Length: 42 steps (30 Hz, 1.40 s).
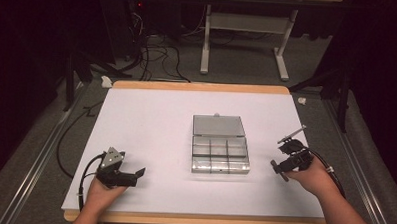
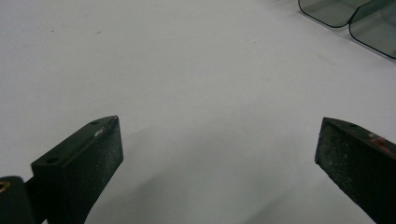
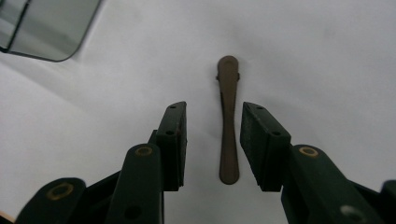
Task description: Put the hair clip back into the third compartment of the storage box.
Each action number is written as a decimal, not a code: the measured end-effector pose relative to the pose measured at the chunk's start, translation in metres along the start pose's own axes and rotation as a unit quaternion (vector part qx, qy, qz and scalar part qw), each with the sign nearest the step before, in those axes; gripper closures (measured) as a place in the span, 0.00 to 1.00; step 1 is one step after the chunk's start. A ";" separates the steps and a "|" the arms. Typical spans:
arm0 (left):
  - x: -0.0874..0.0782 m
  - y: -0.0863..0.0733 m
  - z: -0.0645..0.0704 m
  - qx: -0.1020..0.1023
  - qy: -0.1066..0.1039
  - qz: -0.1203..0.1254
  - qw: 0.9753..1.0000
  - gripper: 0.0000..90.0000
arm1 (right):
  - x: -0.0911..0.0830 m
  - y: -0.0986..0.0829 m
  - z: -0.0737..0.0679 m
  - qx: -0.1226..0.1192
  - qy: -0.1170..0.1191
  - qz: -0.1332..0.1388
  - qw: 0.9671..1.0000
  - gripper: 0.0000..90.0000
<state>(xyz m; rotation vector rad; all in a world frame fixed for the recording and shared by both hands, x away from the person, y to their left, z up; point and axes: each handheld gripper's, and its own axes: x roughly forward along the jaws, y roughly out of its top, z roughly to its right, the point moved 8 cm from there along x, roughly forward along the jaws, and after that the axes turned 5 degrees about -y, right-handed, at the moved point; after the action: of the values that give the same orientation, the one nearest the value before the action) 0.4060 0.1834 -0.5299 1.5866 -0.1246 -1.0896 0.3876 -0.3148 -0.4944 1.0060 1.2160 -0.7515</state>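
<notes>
**Thin clip may slip the pinch**

The right hand-held gripper straddles a brown hair clip lying flat near the surface's right edge, jaws apart, not yet gripping. Closing too high could skid it away. The left hand-held gripper rests released near the front-left corner, clear of the open plastic box mid-surface.

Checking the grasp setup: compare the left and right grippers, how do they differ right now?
The left gripper has its jaws spread wide over bare white table; the right gripper's jaws stand narrower. Nothing lies between the left jaws, while a brown hair clip lies between the right ones, untouched. Both are black, open and hand-held.
</notes>
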 end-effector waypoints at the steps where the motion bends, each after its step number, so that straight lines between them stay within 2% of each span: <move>1: 0.000 0.000 0.000 -0.001 0.000 -0.001 1.000 0.02 | 0.001 0.000 0.002 0.001 0.000 -0.001 1.000 0.69; 3: 0.000 0.000 0.000 -0.001 -0.002 -0.003 1.000 0.02 | 0.002 -0.001 0.003 0.007 0.001 -0.008 1.000 0.70; 4: 0.001 0.000 0.000 -0.001 -0.003 -0.002 1.000 0.02 | 0.003 -0.001 0.004 -0.002 0.002 -0.009 1.000 0.71; 11: 0.001 0.000 0.001 0.003 -0.005 -0.001 1.000 0.03 | 0.010 0.000 0.011 -0.009 -0.010 -0.024 1.000 0.75; 25: 0.001 0.000 0.002 0.006 -0.007 -0.004 1.000 0.03 | 0.022 0.007 0.011 -0.022 0.005 -0.053 0.998 0.84; 29: 0.001 0.000 0.002 0.008 -0.007 -0.004 1.000 0.03 | 0.024 0.007 0.012 -0.026 0.002 -0.053 0.998 0.91; 34: 0.001 0.000 0.003 0.008 -0.009 -0.003 1.000 0.04 | 0.024 0.007 0.011 -0.027 0.002 -0.054 0.998 0.92; 37: 0.001 0.000 0.003 0.008 -0.010 -0.005 1.000 0.04 | 0.025 0.008 0.011 -0.040 -0.003 -0.053 0.998 0.92; 42: 0.001 0.000 0.003 0.009 -0.012 -0.005 1.000 0.04 | 0.024 0.008 0.010 -0.033 -0.001 -0.056 0.998 0.93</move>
<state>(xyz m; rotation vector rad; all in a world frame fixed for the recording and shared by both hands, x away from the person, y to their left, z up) 0.4046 0.1807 -0.5305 1.5922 -0.1430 -1.1177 0.4044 -0.3198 -0.5159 0.8884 1.2952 -0.7944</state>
